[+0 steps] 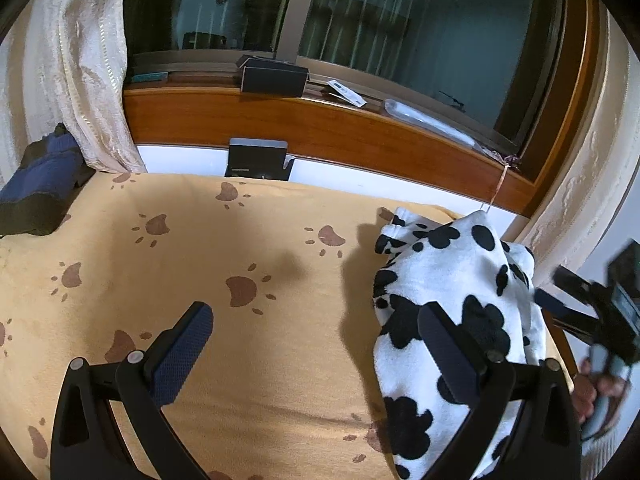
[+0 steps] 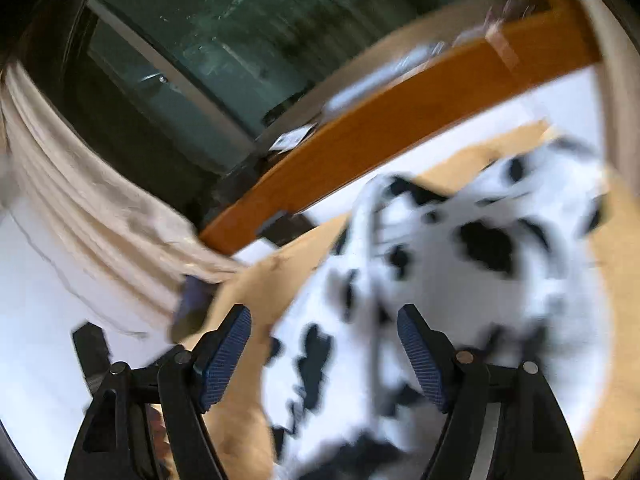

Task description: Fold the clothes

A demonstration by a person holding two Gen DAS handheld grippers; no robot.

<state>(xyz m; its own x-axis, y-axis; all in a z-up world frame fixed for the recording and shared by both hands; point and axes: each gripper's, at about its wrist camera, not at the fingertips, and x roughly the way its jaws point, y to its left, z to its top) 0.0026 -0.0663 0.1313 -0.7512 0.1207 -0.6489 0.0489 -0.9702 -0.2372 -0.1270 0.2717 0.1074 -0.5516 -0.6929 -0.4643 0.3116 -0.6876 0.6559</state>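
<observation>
Cow-print fleece garment (image 1: 452, 304), bunched at the right edge of a bed with paw-print cover (image 1: 200, 248); lower end cut off. Left tongs (image 1: 316, 344) spread wide, empty. Right tongs (image 2: 324, 344) released above the garment; that view blurred.

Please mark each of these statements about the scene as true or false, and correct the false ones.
1. The black-and-white spotted garment lies on a tan blanket with brown paw prints. True.
2. The left gripper is shut on the garment. False: its jaws stand wide apart and nothing is clamped between them.
3. A dark blue folded cloth lies at the far left of the blanket, near the curtain. True.
4. The right gripper is shut tight. False: its jaws are open, with the garment in front of them.
5. A black box stands on the wooden window sill. True.
</observation>
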